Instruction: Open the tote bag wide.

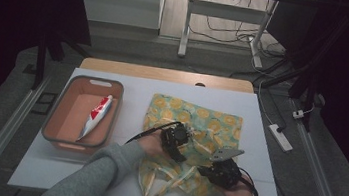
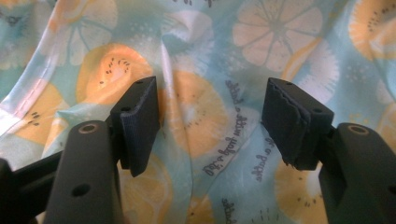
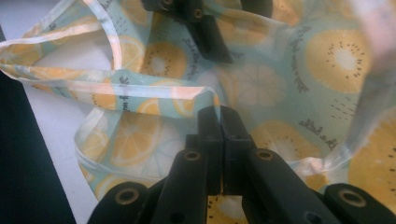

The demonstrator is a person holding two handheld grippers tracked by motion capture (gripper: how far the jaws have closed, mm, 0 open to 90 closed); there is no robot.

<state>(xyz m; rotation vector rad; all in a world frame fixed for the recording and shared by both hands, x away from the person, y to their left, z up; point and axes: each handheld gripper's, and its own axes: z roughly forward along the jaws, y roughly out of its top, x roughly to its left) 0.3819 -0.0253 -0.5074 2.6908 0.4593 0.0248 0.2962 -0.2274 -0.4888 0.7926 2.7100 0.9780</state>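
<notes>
Now two grippers work a lemon-print cloth bag (image 1: 193, 130) on the white table (image 1: 266, 154).
Left gripper (image 2: 210, 121) gapes above wrinkled fabric; right gripper (image 3: 219, 122) clamps the bag's folded rim, its pinched edge hidden between the jaws. A tube (image 1: 95, 116) lies in the bin (image 1: 54, 113).

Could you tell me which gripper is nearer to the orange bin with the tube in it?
Left. The left gripper hovers open over the fruit-print cloth, just right of the orange bin; the right gripper pinches the cloth farther right.

Probably a lab: dark curtains (image 1: 18, 3), floor rails (image 1: 5, 130), loose cables (image 1: 231, 32).
</notes>
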